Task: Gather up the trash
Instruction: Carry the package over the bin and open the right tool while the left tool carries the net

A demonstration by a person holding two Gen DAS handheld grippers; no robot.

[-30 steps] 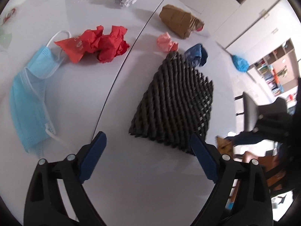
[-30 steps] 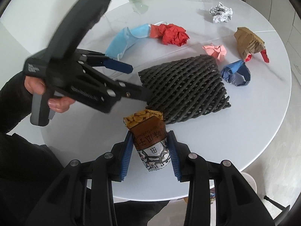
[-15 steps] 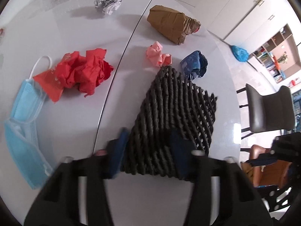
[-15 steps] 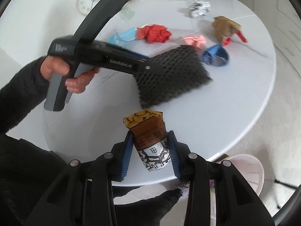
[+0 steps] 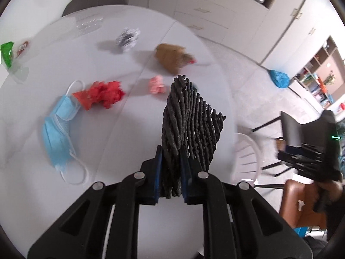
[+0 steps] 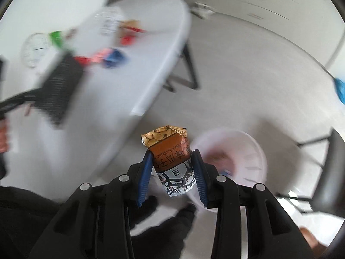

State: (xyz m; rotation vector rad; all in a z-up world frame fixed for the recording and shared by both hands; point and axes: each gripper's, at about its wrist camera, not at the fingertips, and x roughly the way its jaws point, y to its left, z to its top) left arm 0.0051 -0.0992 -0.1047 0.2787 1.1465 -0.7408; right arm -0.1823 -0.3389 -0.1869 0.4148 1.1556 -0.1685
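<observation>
My left gripper [image 5: 170, 161] is shut on the black foam net [image 5: 187, 118] and holds it lifted above the white table [image 5: 120, 142]. My right gripper [image 6: 171, 168] is shut on a brown sunflower-seed packet [image 6: 170, 153] and holds it off the table, above the floor beside the white waste basket [image 6: 243, 149]. The basket also shows in the left wrist view [image 5: 245, 151]. The net shows blurred in the right wrist view [image 6: 60, 82].
On the table lie a blue face mask [image 5: 58, 129], red crumpled paper [image 5: 101, 95], a pink wad [image 5: 157, 84], a brown paper bag [image 5: 172, 57], a foil ball [image 5: 128, 38] and a green wrapper [image 5: 6, 52]. A dark chair [image 5: 301, 127] stands at right.
My left gripper closed on the foam net and lifted it off the table. My right gripper swung with the packet away from the table to the basket on the floor.
</observation>
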